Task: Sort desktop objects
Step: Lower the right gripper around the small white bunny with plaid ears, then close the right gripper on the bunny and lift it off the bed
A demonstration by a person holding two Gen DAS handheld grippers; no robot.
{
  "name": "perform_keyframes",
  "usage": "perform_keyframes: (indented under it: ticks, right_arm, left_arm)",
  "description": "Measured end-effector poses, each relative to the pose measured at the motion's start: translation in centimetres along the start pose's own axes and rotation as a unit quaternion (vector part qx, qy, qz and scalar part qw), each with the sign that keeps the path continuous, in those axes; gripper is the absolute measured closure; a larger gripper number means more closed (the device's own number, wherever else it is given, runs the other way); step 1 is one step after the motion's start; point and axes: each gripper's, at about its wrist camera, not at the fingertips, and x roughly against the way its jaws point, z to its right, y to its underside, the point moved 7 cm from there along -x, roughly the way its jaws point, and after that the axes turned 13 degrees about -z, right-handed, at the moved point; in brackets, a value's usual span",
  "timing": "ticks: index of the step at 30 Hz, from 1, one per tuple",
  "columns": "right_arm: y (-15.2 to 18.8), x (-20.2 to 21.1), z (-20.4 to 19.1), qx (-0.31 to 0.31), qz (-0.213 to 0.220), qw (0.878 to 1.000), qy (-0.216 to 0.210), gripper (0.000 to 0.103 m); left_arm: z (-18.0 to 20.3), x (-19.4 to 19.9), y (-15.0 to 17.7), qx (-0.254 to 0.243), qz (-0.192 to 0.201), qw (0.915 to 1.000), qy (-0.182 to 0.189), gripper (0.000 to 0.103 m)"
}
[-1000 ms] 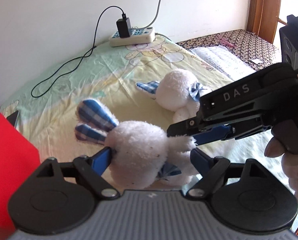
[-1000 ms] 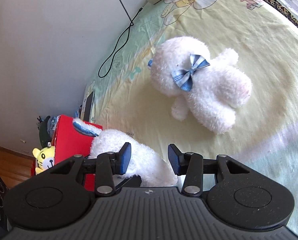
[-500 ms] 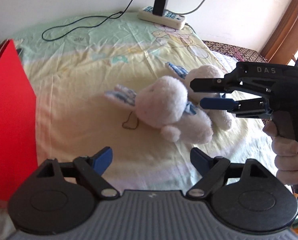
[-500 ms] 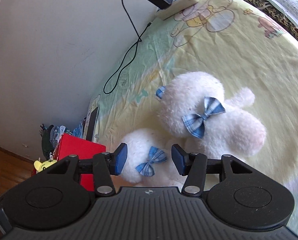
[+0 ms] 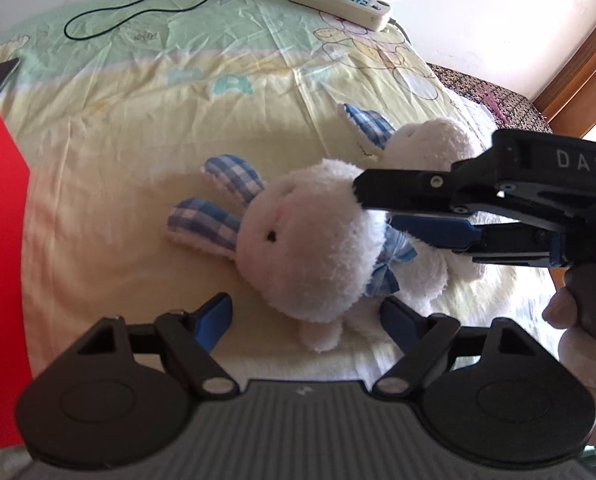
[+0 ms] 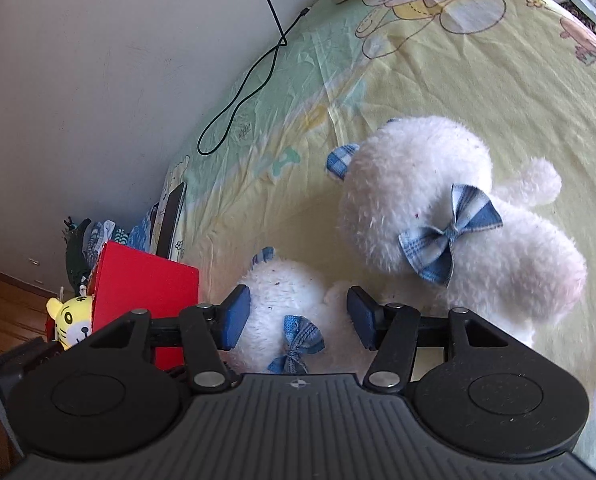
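Two white plush rabbits with blue checked ears and bows lie side by side on the yellow-green sheet. The near rabbit (image 5: 309,248) lies just ahead of my open, empty left gripper (image 5: 305,316). The far rabbit (image 5: 429,140) is partly hidden behind it. In the right wrist view the near rabbit (image 6: 286,304) sits between the open fingers of my right gripper (image 6: 298,316), and the far rabbit (image 6: 457,216) lies beyond. The right gripper (image 5: 381,208) also shows in the left wrist view, above the near rabbit's body.
A red box (image 6: 146,280) stands at the left with a yellow tiger toy (image 6: 72,320) beside it. A power strip (image 5: 337,4) and black cable (image 5: 146,8) lie by the wall. A dark phone (image 6: 172,220) lies near the box.
My left gripper let go of the near rabbit, which now lies on the sheet beside the far one. My right gripper has moved over the near rabbit, which now sits between its fingers.
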Motion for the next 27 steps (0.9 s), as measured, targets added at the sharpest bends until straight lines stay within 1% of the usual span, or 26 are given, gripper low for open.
perform_keyframes:
  ticks: [3,4,6,7,9,12,14,15,17,18,20,22,25,27]
  right_arm:
    - [0.7,0.4,0.1,-0.032,-0.009,0.999,-0.019,0.045]
    - [1.1,0.4,-0.1,-0.035,-0.017,0.999,-0.025,0.045]
    - [2.2,0.6,-0.8,-0.035,-0.029,0.998,-0.036,0.045]
    - [2.7,0.8,-1.2,-0.029,-0.032,0.998,-0.033,0.045]
    - [3.5,1.1,-1.6,-0.028,-0.04,0.998,-0.042,0.045]
    - [4.6,1.4,-1.9,-0.05,-0.059,0.994,-0.081,0.046]
    - [5.1,1.3,-2.1,-0.056,-0.071,0.991,-0.097,0.049]
    - [5.1,1.2,-2.1,-0.052,-0.07,0.992,-0.093,0.052]
    - [4.7,1.5,-2.1,-0.032,-0.051,0.996,-0.065,0.052]
    - [4.3,1.7,-2.1,-0.021,-0.039,0.998,-0.045,0.051]
    - [3.4,1.9,-2.0,0.003,-0.023,1.0,-0.004,0.046]
    - [2.7,1.6,-2.0,0.025,-0.02,0.999,0.023,0.044]
    - [1.8,1.3,-2.0,0.064,-0.008,0.996,0.063,0.044]
    - [1.4,0.9,-2.0,0.087,-0.008,0.993,0.076,0.044]
  left_arm:
    - [0.1,0.7,0.3,-0.004,-0.002,0.9999,0.012,0.025]
    - [0.3,1.2,0.4,-0.008,0.002,0.9998,0.017,0.03]
    - [0.8,2.3,0.9,-0.023,0.01,0.9996,0.009,0.03]
    - [1.0,2.6,1.2,-0.033,0.01,0.9994,-0.001,0.03]
    - [0.9,3.0,1.9,-0.038,0.009,0.9992,-0.011,0.03]
    - [0.3,4.2,2.9,-0.032,0.013,0.9994,-0.002,0.03]
    - [-0.1,4.8,3.1,-0.028,0.018,0.9994,0.006,0.029]
    - [-0.2,4.9,3.1,-0.027,0.022,0.9994,0.002,0.026]
    - [-0.7,4.7,2.6,-0.02,0.025,0.9995,-0.008,0.023]
    - [-0.9,4.5,2.4,-0.014,0.024,0.9996,-0.004,0.023]
    - [-1.1,4.1,1.8,-0.007,0.021,0.9997,0.0,0.023]
    - [-1.0,3.6,1.1,-0.002,0.019,0.9998,0.002,0.023]
    - [-0.8,2.7,0.4,0.004,0.008,0.9997,0.023,0.023]
    - [-0.5,2.2,0.0,0.006,0.005,0.9994,0.033,0.023]
